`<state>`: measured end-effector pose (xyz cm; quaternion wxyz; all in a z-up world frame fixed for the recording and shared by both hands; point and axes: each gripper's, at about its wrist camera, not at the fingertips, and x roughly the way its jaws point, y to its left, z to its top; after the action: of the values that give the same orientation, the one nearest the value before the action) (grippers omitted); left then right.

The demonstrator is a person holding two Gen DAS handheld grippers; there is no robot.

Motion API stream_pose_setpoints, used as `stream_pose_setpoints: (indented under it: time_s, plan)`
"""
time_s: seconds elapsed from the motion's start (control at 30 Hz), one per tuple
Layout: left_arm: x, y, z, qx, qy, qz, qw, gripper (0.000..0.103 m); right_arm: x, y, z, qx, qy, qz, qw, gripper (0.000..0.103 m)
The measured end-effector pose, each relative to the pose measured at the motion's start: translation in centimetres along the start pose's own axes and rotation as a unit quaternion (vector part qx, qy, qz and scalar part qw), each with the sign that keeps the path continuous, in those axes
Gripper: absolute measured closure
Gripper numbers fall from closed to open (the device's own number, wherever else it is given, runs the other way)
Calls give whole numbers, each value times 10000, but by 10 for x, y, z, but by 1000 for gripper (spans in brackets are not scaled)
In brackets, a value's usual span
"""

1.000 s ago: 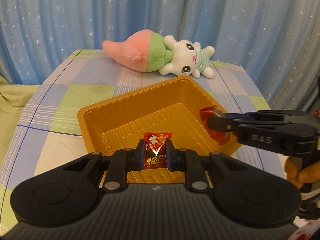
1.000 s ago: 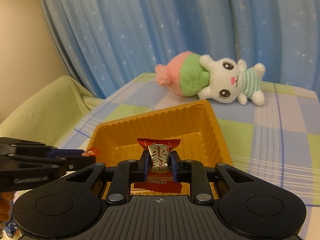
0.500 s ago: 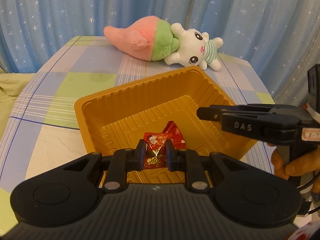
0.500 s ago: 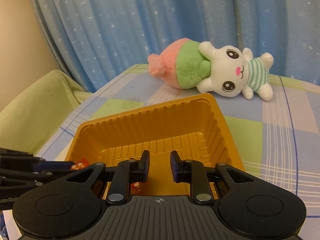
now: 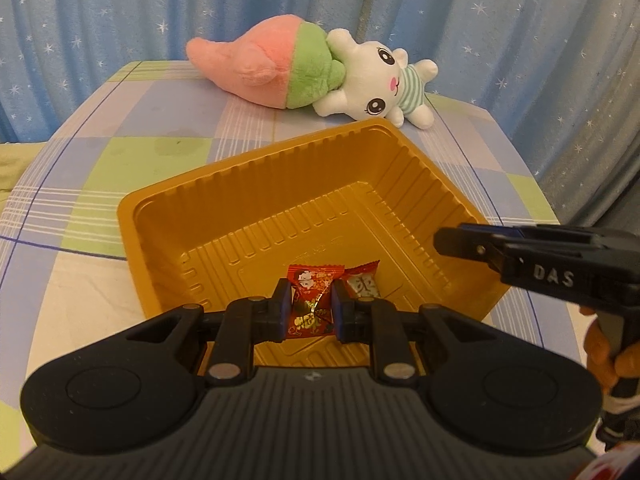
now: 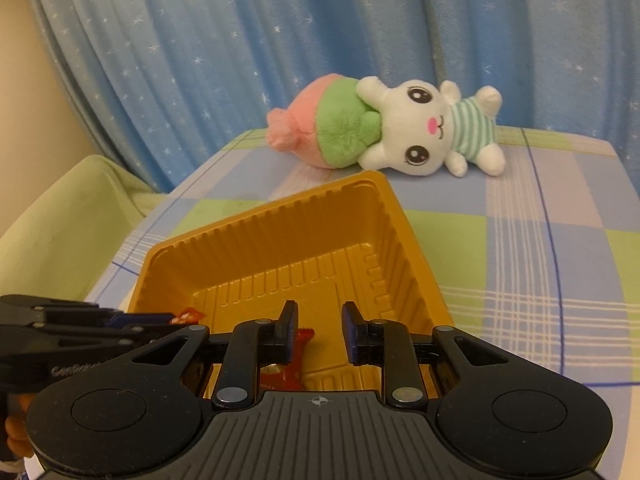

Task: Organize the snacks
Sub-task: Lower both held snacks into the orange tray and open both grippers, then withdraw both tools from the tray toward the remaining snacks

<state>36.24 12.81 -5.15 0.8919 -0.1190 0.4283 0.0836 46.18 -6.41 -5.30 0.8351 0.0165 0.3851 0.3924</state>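
An orange plastic tray (image 5: 248,200) sits on the checked tablecloth; it also shows in the right wrist view (image 6: 280,240). My left gripper (image 5: 310,306) is shut on a red candy packet (image 5: 312,300) and holds it over the tray's near part. A second red candy (image 5: 362,282) lies on the tray floor just right of it; the right wrist view shows it (image 6: 286,372) partly hidden behind my fingers. My right gripper (image 6: 318,330) is open and empty over the tray's near edge. It shows from the side in the left wrist view (image 5: 444,242).
A plush rabbit with a pink and green body (image 5: 316,72) lies at the table's far side, behind the tray; it also shows in the right wrist view (image 6: 384,132). A blue star curtain (image 5: 320,8) hangs behind. A green cushion (image 6: 60,216) is left of the table.
My right gripper opened and let its candy drop into the tray, then drew back to the right. My left gripper still holds its candy and has moved closer over the tray.
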Motion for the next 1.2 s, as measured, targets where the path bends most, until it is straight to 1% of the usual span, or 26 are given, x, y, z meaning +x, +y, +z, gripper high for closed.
stream_pose_setpoints:
  time_s: [0.13,0.17,0.2,0.3,0.37,0.4,0.53,0.6,0.67,0.73,0.8,0.83,0.93,1.0,1.1,1.17,1.2]
  plan:
    - [3,-2,5,60,-35,-54,10000,84,-12,-2,-3,123,-80,-108,9998,75]
    - [3,-2,6,73,-54,-62,9999,84,-14,-2,-3,165,-107,-130,9997,70]
    - [4,-2,7,83,-75,-65,9999,83,-18,-2,-4,213,-146,-164,9995,61]
    - [4,-3,9,105,-120,-128,9998,79,-31,-3,-7,379,-315,-259,9984,47]
    - [2,-3,9,95,-154,-150,9997,75,-38,-3,-10,485,-369,-294,9977,43]
    - [0,-2,9,78,-168,-166,9997,71,-44,-4,-11,562,-390,-333,9971,41]
    - [-10,-1,4,25,-159,-244,9996,68,-60,-5,-17,793,-429,-428,9950,37]
    - [-17,0,-1,5,-150,-252,9996,64,-69,-6,-22,908,-458,-460,9938,36]
    - [-25,0,-7,-33,-160,-253,9995,64,-76,-7,-28,1050,-502,-478,9921,36]
    - [-32,1,-12,-102,-156,-251,9995,63,-84,-10,-34,1277,-513,-437,9895,34]
    - [-43,2,-19,-224,-167,-289,9992,58,-91,-14,-40,1487,-512,-341,9870,32]
    - [-48,1,-21,-278,-189,-295,9990,58,-95,-16,-43,1574,-528,-278,9857,32]
    - [-65,-3,-31,-388,-335,-172,9985,58,-106,-17,-51,1636,-619,-215,9843,27]
    - [-76,-8,-38,-399,-405,-124,9983,55,-114,-18,-56,1687,-702,-202,9830,21]
    - [-92,-16,-50,-448,-462,-78,9979,50,-126,-21,-66,1938,-796,-56,9778,15]
    - [-101,-22,-60,-502,-477,-46,9976,49,-133,-23,-73,2082,-777,-39,9750,9]
    - [-106,-24,-65,-526,-469,-30,9975,48,-136,-23,-76,2114,-731,-8,9747,8]
